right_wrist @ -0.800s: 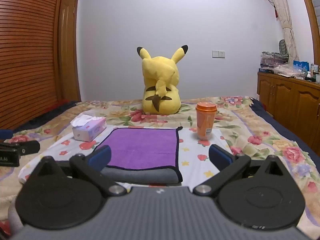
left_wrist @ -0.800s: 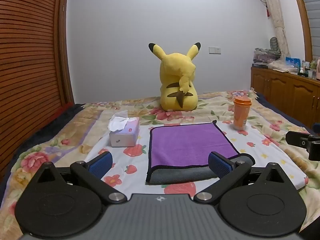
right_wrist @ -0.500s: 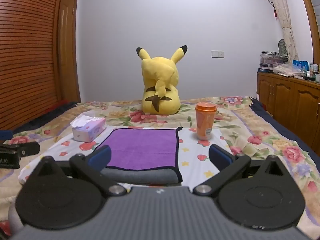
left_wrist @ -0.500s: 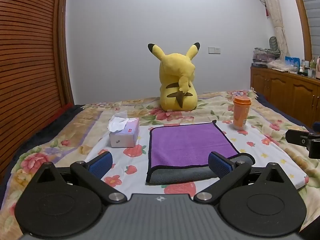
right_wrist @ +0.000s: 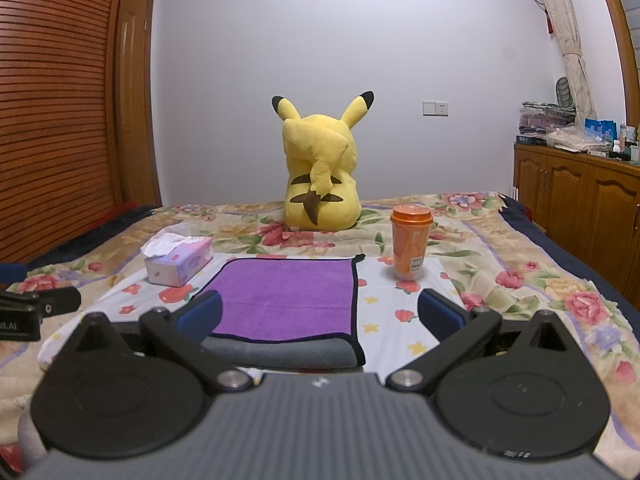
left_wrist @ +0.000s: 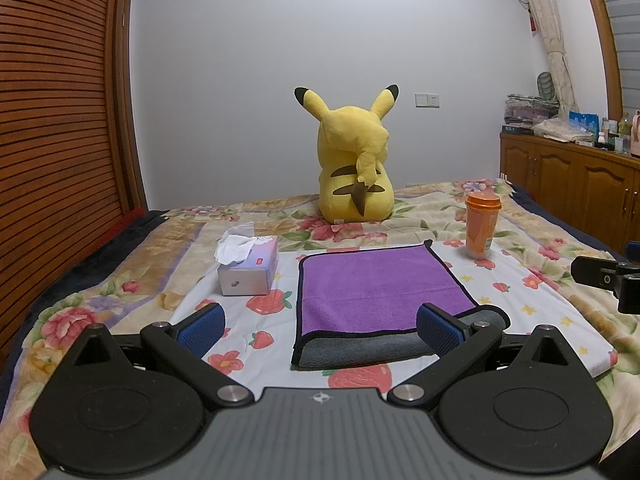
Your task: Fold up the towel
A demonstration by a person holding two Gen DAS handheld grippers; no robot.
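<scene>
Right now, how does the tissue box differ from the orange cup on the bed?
The tissue box is a low, pale rectangular carton left of the purple towel; the orange cup is a tall round container on the towel's right. The box is open with tissue sticking out; the cup has its lid on. Both stand on the bedspread, apart from the towel.

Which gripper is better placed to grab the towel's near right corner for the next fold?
Right gripper, likely: the towel's near right corner sits between its open fingers, whereas the left gripper frames the near left corner.
</scene>
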